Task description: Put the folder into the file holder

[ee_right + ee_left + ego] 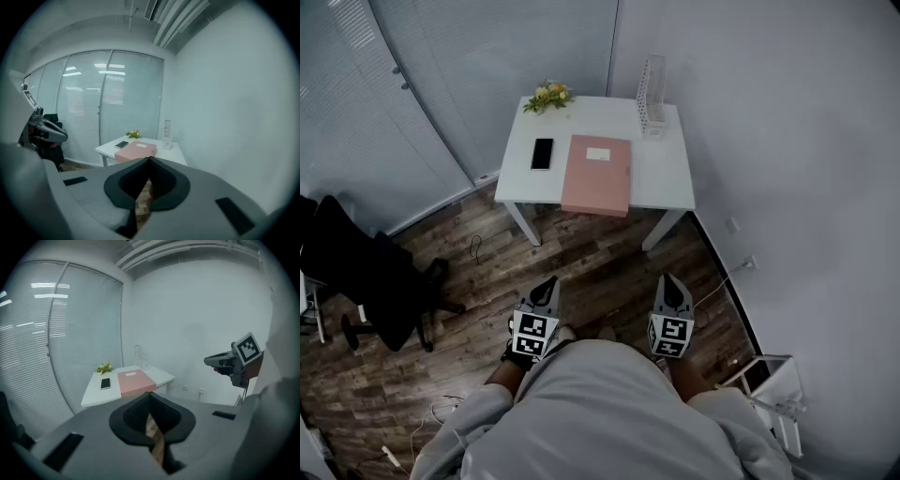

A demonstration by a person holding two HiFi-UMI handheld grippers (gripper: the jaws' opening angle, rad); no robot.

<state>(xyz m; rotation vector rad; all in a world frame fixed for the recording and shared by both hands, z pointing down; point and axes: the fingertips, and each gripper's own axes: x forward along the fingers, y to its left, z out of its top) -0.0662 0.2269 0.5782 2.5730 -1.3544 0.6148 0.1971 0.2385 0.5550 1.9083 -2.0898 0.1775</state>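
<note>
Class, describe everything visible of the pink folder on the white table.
The pink folder is flat, rectangular and closed, matte-looking, with a small pale label near its far edge. It lies on the white table, its near end jutting slightly past the table's front edge. A black phone lies apart to its left; nothing but the table touches it.

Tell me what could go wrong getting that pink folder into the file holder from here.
1. The folder overhangs the table's front edge; a clumsy nudge could tip it off.
2. The phone lies close beside it and might get swept along.
3. The file holder stands near the back corner; pushing the folder in could shove or topple it.
</note>
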